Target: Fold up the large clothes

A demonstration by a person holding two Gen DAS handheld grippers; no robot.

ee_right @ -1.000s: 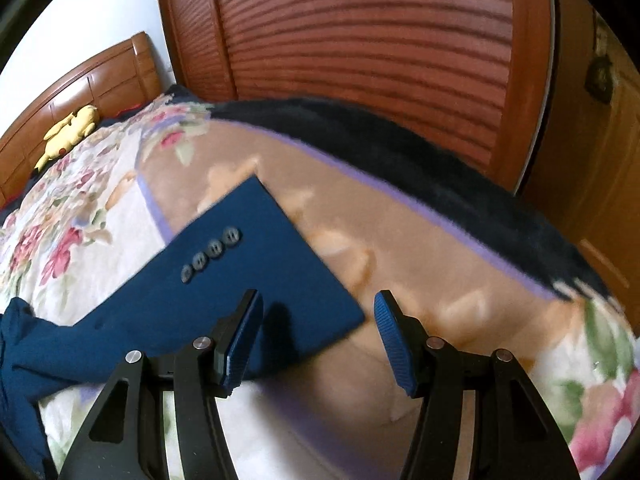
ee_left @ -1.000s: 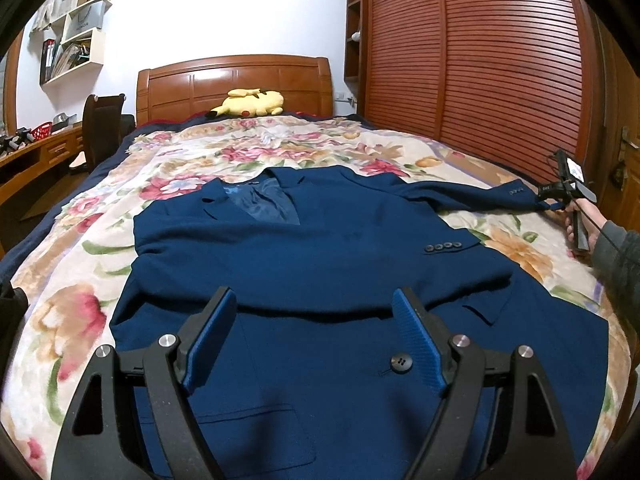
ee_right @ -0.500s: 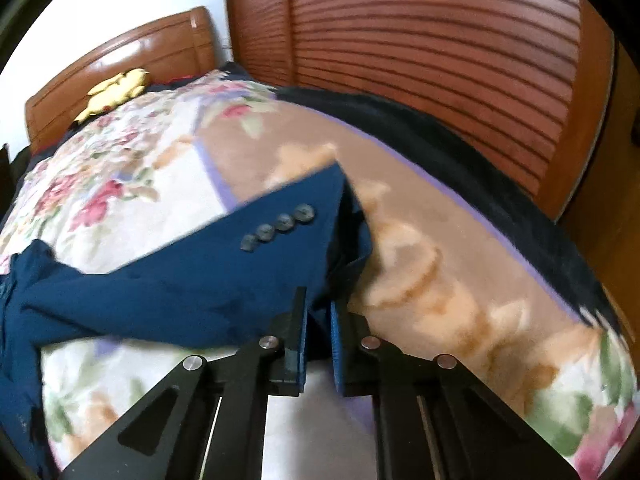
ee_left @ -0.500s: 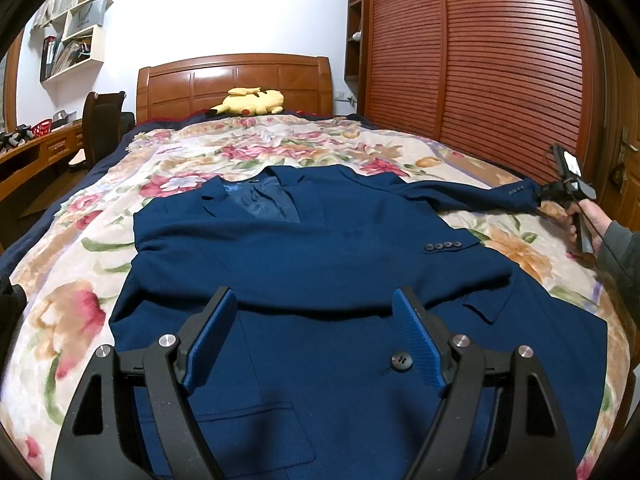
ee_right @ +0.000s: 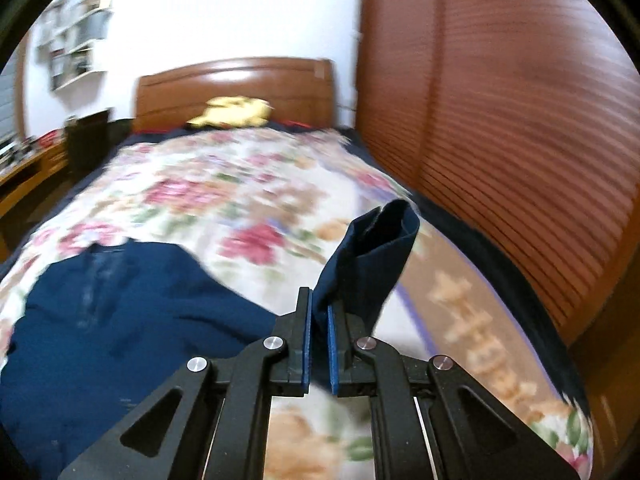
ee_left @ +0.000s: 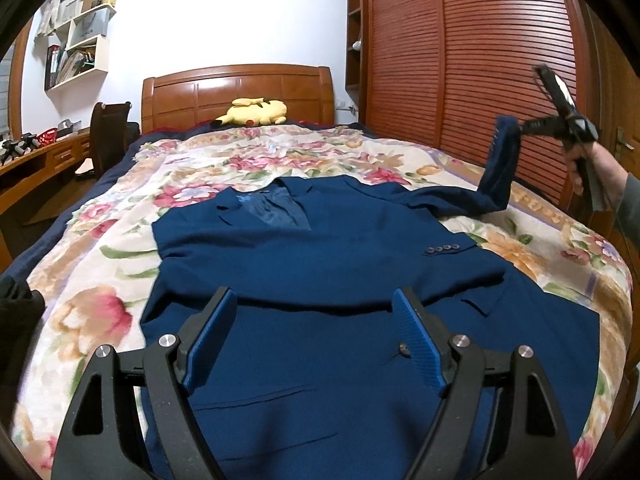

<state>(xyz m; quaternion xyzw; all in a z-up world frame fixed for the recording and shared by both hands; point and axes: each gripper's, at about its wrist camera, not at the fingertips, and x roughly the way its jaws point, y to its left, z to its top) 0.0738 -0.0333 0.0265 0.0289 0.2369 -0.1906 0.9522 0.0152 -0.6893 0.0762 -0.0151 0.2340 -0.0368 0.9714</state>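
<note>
A navy blue suit jacket (ee_left: 328, 280) lies face up on the floral bedspread (ee_left: 100, 280), collar toward the headboard. One sleeve is folded across its chest, cuff buttons (ee_left: 442, 249) showing. My left gripper (ee_left: 316, 332) is open and empty, hovering over the jacket's lower front. My right gripper (ee_right: 318, 320) is shut on the cuff of the other sleeve (ee_right: 372, 256) and holds it lifted above the bed's right side. It also shows in the left wrist view (ee_left: 520, 130), with the sleeve (ee_left: 500, 168) hanging from it.
A yellow plush toy (ee_left: 254, 112) lies at the wooden headboard (ee_left: 240, 88). A slatted wooden wardrobe (ee_left: 460, 60) runs along the bed's right side. A dark chair (ee_left: 110, 136) and a desk (ee_left: 32, 160) stand to the left, with wall shelves (ee_left: 76, 44) above.
My right gripper closed on the sleeve cuff, then lifted it up off the bed and swung toward the jacket. My left gripper has stayed open over the jacket.
</note>
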